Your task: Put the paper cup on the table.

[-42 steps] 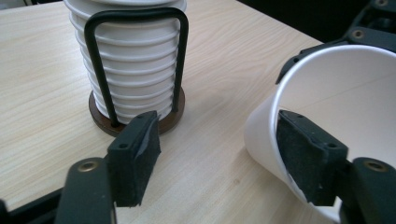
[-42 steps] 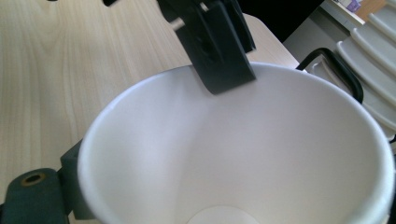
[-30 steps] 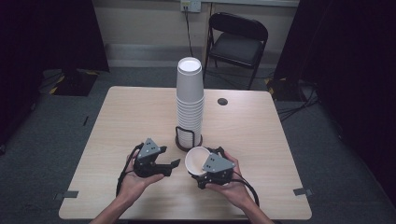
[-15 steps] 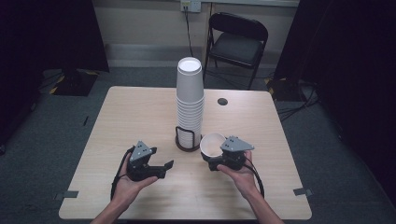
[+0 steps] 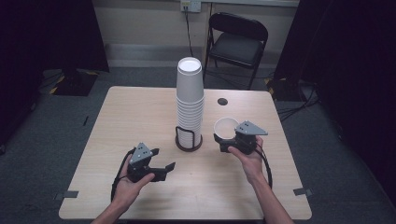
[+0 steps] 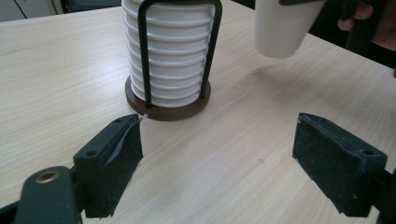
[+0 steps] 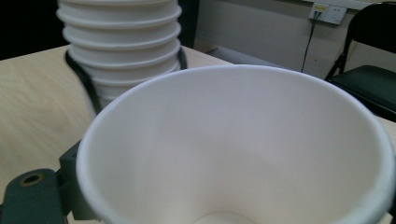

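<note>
The right tongs (image 5: 224, 138) hold a cup (image 5: 226, 127) above the bench (image 5: 140, 116), beside the stack (image 5: 189, 100); the left tongs (image 5: 163, 169) gape wide.

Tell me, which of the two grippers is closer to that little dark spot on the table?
The right gripper, which grips a cup just short of the dark spot. The left gripper is at the near edge, beyond the cup stack.

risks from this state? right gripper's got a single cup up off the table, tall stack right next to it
1. The held cup hangs above the table beside the tall stack; a sideways swing might knock the stack, whose wire holder only braces its bottom.
2. The right gripper seems to grip the thin cup wall, so squeezing may crush it.
</note>
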A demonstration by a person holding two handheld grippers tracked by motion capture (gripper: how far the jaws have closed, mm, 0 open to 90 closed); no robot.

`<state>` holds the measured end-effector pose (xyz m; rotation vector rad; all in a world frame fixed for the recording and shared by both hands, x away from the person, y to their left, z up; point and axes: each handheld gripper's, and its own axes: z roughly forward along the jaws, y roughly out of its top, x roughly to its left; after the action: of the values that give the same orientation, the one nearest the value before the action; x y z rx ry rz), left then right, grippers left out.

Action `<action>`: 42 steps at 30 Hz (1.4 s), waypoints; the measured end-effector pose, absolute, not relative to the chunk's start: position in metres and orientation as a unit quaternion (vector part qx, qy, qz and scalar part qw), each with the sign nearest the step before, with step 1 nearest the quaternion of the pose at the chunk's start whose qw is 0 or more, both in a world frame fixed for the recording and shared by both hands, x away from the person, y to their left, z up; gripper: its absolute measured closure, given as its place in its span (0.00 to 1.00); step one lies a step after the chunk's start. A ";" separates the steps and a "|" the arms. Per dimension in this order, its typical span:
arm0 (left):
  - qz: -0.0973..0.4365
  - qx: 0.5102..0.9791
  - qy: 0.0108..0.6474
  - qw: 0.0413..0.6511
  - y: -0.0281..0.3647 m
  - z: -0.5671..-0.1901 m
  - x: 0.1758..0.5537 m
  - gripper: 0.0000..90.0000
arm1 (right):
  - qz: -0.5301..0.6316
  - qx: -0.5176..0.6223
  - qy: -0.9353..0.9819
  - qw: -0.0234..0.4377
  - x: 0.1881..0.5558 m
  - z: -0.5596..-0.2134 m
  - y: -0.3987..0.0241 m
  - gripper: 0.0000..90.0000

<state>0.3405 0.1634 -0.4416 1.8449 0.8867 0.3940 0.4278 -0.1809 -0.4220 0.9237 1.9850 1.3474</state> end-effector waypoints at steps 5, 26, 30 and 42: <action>0.165 0.768 0.367 0.499 0.164 -0.443 0.341 0.18 | 0.505 0.367 0.725 0.291 0.443 -0.426 -0.186 0.12; 0.165 0.772 0.361 0.497 0.163 -0.446 0.340 0.18 | 0.502 0.440 0.683 0.297 0.486 -0.462 -0.195 0.11; 0.163 0.771 0.362 0.498 0.163 -0.446 0.339 0.18 | 0.503 0.444 0.678 0.299 0.491 -0.462 -0.193 0.11; 0.165 0.772 0.360 0.497 0.165 -0.446 0.340 0.18 | 0.484 0.456 0.688 0.290 0.492 -0.469 -0.196 0.10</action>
<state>0.3399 0.1646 -0.4463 1.8693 0.8719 0.3993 0.4919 -0.1960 -0.4688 1.2175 1.8350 1.2910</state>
